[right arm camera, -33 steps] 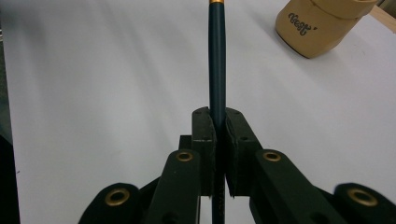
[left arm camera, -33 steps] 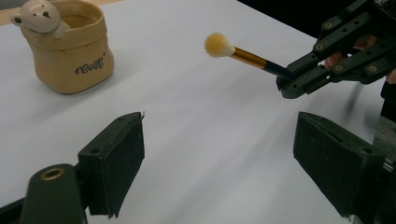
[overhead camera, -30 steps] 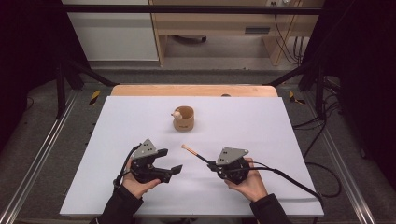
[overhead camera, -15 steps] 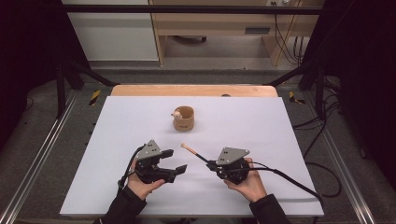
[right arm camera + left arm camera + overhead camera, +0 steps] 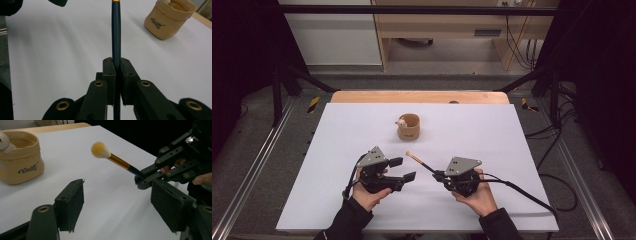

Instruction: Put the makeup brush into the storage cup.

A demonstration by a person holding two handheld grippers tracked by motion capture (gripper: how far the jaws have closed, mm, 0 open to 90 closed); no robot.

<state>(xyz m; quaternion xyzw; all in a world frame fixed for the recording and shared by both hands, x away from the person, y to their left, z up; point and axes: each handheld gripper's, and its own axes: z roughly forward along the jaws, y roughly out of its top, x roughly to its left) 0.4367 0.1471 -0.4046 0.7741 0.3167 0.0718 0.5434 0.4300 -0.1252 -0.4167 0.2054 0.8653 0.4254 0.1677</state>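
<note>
Right gripper [image 5: 438, 175] fingers clamp the makeup brush [image 5: 113, 160] handle, bristles toward the tan fabric pouch [image 5: 408, 126]; left gripper [image 5: 403, 169] fingers apart, near the brush.

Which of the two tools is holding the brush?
The right tool: its jaws are clamped on the brush handle, while the left tool is open and empty.

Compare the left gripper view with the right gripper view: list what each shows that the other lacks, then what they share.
Left gripper view alone: the brush's fluffy bristle tip, its gold ferrule, the left gripper with its fingers wide apart, and part of a hand behind the right gripper.

Right gripper view alone: the right gripper seen close, its fingers clamped on the dark handle.

Shared: the brush, the tan fabric pouch with printed lettering, and the white tabletop.
</note>
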